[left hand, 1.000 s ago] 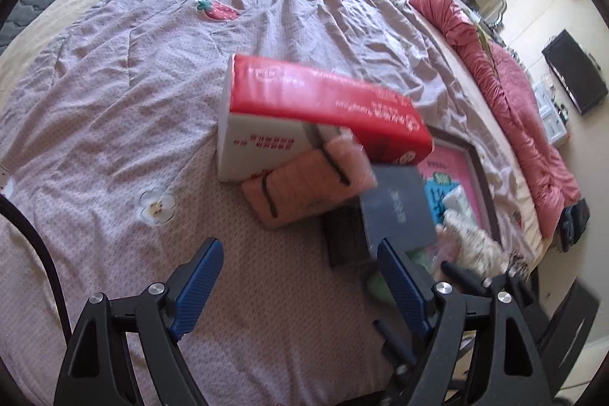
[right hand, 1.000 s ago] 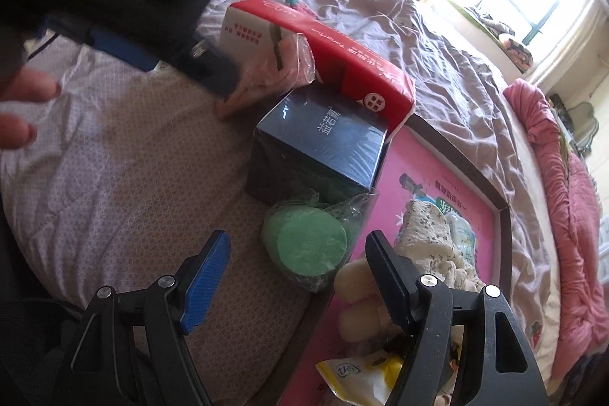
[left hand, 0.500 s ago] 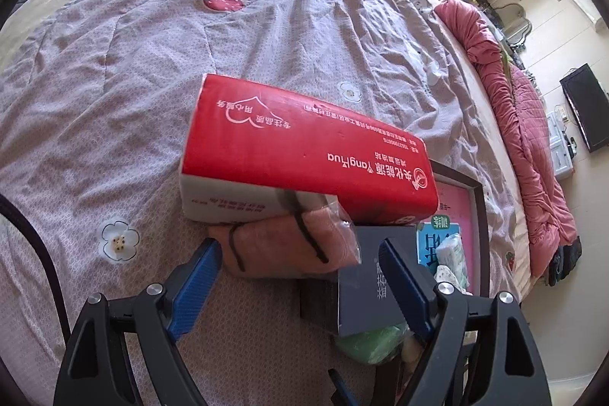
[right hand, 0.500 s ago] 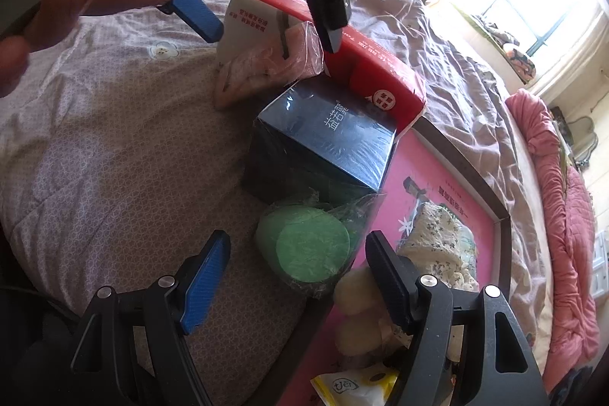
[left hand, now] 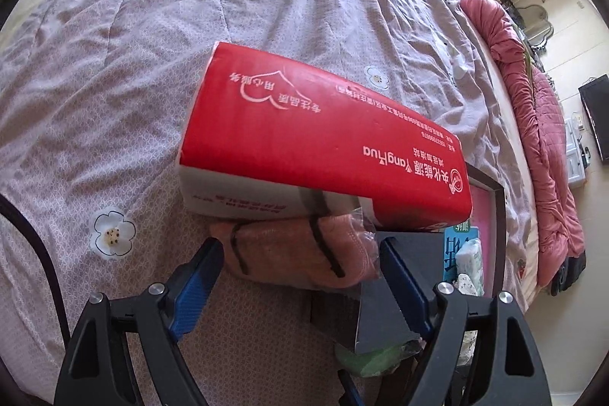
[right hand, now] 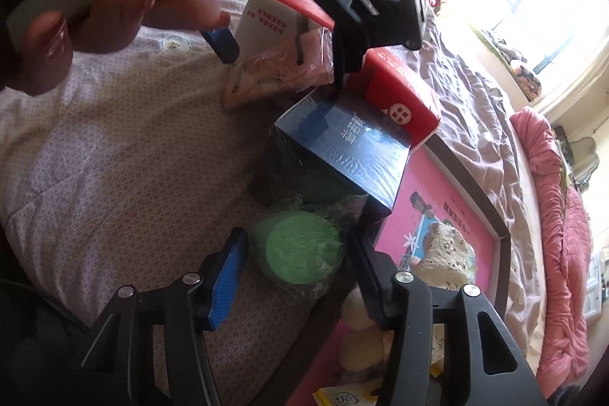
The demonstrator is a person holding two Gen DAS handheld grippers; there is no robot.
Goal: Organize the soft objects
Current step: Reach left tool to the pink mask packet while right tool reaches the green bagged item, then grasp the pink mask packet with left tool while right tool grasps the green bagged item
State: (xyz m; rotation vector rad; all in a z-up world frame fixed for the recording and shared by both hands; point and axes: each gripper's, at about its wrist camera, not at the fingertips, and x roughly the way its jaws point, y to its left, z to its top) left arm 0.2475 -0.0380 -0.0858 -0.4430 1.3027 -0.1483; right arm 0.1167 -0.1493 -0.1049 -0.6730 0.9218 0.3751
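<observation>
A pink towel pack [left hand: 297, 250] in clear wrap lies on the bed, tucked under a red tissue pack [left hand: 323, 139]. My left gripper [left hand: 300, 253] is open and straddles the pink pack, its pads beside it without squeezing. A dark blue box [right hand: 342, 147] leans on the tissue pack. In front of the box lies a green roll [right hand: 300, 246] in a plastic bag. My right gripper [right hand: 297, 242] has its jaws closing around the roll, with a thin gap still showing at the left pad. A person's hand [right hand: 95, 18] holds the left gripper.
A dark-framed tray [right hand: 495, 227] with a pink base sits to the right and holds a floral cloth [right hand: 445, 250], a cream plush [right hand: 361, 330] and a yellow packet [right hand: 342, 398]. The mauve bedspread [left hand: 114, 63] lies all around. A rose quilt [left hand: 533, 139] is bunched along the bed's right edge.
My left gripper came in lower and closer, so the pink pack now lies between its fingers. My right gripper's jaws narrowed around the green roll and stayed in place.
</observation>
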